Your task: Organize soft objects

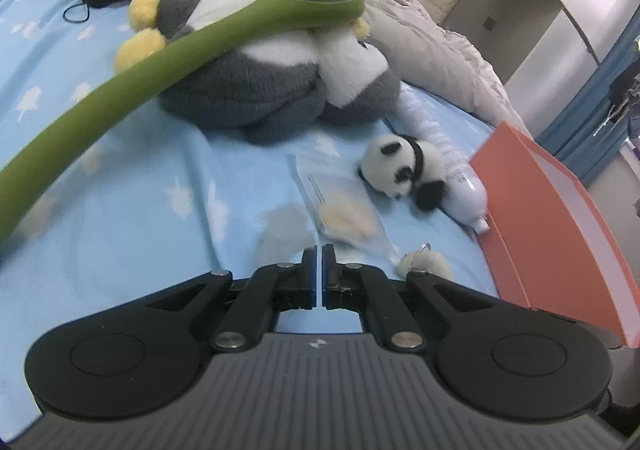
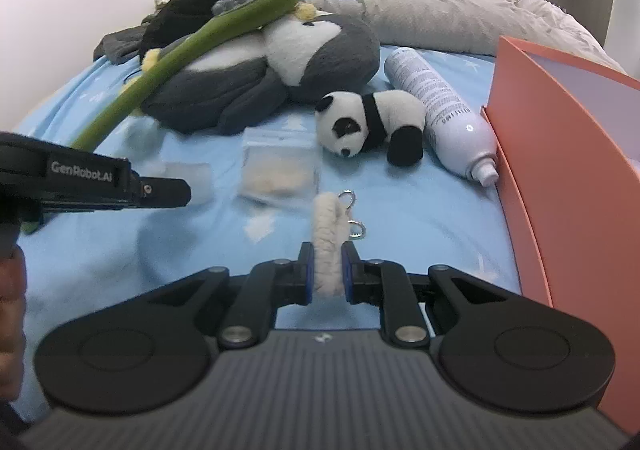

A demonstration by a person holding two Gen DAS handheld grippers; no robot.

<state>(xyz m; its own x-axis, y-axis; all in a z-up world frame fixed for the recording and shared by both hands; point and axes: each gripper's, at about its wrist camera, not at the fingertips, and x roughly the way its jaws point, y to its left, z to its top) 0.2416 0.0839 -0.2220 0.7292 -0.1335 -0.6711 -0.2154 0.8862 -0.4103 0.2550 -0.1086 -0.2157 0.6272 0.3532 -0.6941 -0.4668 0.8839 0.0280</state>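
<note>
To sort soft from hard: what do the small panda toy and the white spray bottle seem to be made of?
Small black-and-white panda toy: plush fabric, with a fuzzy, matte pile. White cylindrical spray bottle: probably metal or hard plastic, with a smooth printed surface and a glossy highlight.

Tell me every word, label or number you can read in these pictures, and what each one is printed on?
"GenRobot.AI": white letters on the side of the left gripper, seen from the right wrist camera.
White spray bottle: rows of small print, too blurred to read.
Clear plastic bag: faint print at its top, unreadable.
Small emblem on each gripper body: a logo, no letters.
</note>
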